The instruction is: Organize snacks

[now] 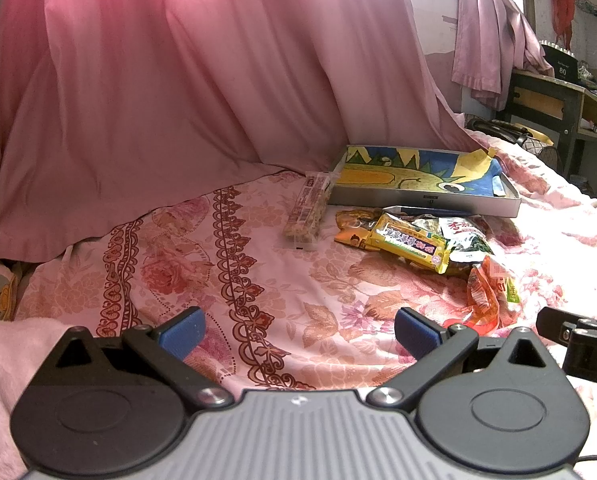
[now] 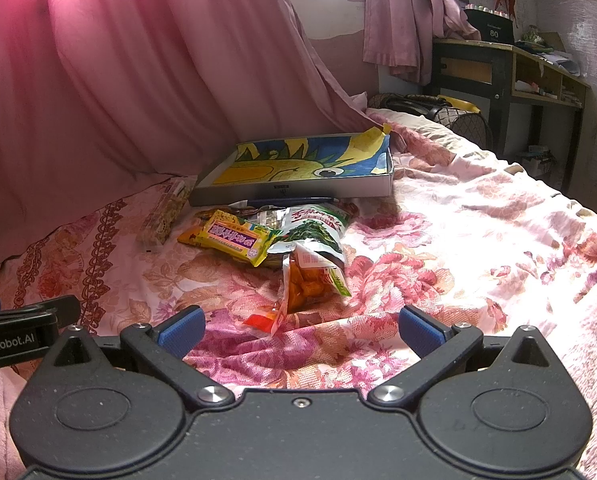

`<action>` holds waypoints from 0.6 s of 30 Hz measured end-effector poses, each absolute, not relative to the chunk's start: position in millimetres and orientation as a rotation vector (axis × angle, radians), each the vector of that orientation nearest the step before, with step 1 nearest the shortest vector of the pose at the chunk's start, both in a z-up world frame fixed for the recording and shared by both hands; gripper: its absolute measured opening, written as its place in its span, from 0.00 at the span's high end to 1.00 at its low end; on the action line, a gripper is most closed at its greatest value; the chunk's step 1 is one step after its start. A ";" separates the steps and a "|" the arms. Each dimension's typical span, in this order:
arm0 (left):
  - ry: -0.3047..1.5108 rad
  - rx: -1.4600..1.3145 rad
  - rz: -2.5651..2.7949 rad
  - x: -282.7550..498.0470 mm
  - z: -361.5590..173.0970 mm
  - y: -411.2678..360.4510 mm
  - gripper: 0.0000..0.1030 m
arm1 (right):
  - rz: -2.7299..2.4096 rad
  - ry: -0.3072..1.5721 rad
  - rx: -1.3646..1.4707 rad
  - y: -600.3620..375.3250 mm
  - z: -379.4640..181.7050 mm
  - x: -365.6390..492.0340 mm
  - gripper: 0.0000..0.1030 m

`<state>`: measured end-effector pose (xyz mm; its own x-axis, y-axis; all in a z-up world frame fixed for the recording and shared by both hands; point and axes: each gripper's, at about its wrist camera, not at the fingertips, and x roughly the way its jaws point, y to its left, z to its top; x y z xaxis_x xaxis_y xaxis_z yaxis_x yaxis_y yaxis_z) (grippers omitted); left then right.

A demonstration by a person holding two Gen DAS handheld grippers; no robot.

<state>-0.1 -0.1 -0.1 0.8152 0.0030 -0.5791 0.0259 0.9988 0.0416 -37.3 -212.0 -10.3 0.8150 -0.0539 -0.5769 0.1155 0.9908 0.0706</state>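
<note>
My left tongs carry blue ribbed pads on black link arms with silver screws, over a grey ribbed housing. My right tongs match, on speckled black housing; white "enRobot.AI" lettering marks the neighbouring unit's side.

The bedsheet is soft, matt printed cloth; the curtain is thin, smooth cloth with a faint sheen. The snack packets are glossy, crinkled plastic film, the orange one clear. The box has smooth, dull grey sides and a matt paper drawing inside. Both grippers' pads are ribbed blue rubber on matt black plastic arms with shiny metal screws. The desk looks like worn wood.
</note>
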 end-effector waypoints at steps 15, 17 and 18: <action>0.653 0.068 -0.005 4.2 -2.0 -1.1 0.00 | -0.102 0.655 0.145 -217.4 -10.6 -33.5 0.00; 0.662 0.072 -0.002 5.7 -2.4 -1.6 0.00 | -0.103 0.663 0.147 -218.0 -10.4 -32.2 0.00; 0.671 0.075 -0.002 7.4 -2.8 -2.3 0.00 | -0.103 0.667 0.145 -217.8 -10.3 -31.5 0.00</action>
